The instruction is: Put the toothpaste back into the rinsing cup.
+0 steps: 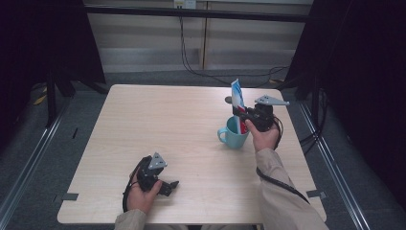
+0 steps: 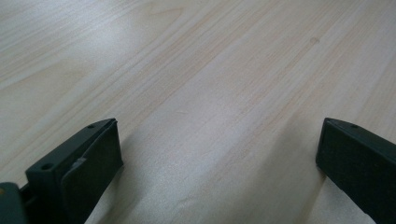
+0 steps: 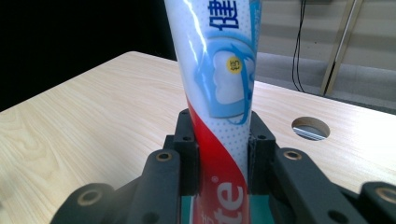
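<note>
— Where is the toothpaste tube [image 1: 238, 98] at this moment?

— It stands upright in the right gripper [image 1: 245, 115], at the far right part of the table [image 1: 158, 124]. Its lower end goes down into the teal cup [image 1: 232, 136], and its flat upper end points to the ceiling. The tube is white and light blue on top and red lower down, with some printed characters.

— Are the jaws pressing on it?

— Yes. In the right gripper view the toothpaste tube [image 3: 219, 107] rises exactly between the two black jaws, and both pads lie against its sides, so the right gripper [image 3: 219, 154] is clamped on the tube. Under the jaws I see a small piece of the teal cup [image 3: 261, 210].

— And the cup, where is it standing?

— On the table, just in front of the person's right hand [image 1: 265, 136]. Its handle looks toward the left side of the high view. Behind it there is a small round hole [image 1: 229, 99] in the table top; the right gripper view shows this hole [image 3: 310, 128] also, to the right of the tube.

— What about the other hand?

— The left hand [image 1: 142, 194] rests low on the near left part of the table, well apart from the cup, and it holds the left gripper [image 1: 170, 186]. In the left gripper view its jaws stand wide apart, with nothing between them, only the pale wood of the table [image 2: 210, 93] below. So the left gripper [image 2: 219, 154] is open and holds nothing.
</note>
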`<action>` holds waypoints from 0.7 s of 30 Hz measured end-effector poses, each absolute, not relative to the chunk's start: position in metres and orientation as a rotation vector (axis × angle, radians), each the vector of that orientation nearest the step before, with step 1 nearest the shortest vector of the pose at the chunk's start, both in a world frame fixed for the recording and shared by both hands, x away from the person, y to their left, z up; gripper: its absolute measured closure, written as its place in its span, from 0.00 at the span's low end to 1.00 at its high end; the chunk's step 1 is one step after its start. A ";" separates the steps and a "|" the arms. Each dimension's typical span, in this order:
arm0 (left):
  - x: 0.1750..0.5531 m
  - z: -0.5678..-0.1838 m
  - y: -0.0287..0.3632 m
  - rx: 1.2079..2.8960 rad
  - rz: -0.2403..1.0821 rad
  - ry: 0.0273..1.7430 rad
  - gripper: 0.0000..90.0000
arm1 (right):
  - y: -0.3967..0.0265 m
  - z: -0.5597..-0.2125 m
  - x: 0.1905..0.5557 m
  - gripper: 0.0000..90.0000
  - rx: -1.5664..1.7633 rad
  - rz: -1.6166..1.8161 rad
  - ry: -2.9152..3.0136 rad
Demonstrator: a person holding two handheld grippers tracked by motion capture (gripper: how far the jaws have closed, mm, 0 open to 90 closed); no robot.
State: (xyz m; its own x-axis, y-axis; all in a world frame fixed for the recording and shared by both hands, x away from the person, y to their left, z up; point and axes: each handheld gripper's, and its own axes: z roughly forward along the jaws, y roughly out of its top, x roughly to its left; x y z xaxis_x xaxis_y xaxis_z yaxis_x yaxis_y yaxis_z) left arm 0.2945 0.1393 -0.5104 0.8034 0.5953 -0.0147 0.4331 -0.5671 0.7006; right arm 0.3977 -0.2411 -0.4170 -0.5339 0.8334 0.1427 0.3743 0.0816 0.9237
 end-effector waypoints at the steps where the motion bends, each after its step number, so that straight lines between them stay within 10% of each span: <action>1: 0.294 -0.510 0.139 2.262 0.289 0.755 0.00 | -0.241 -0.417 0.397 0.79 1.186 1.447 1.944; 21: 0.294 -0.510 0.139 2.262 0.289 0.755 0.00 | -0.244 -0.427 0.392 0.78 1.189 1.389 1.997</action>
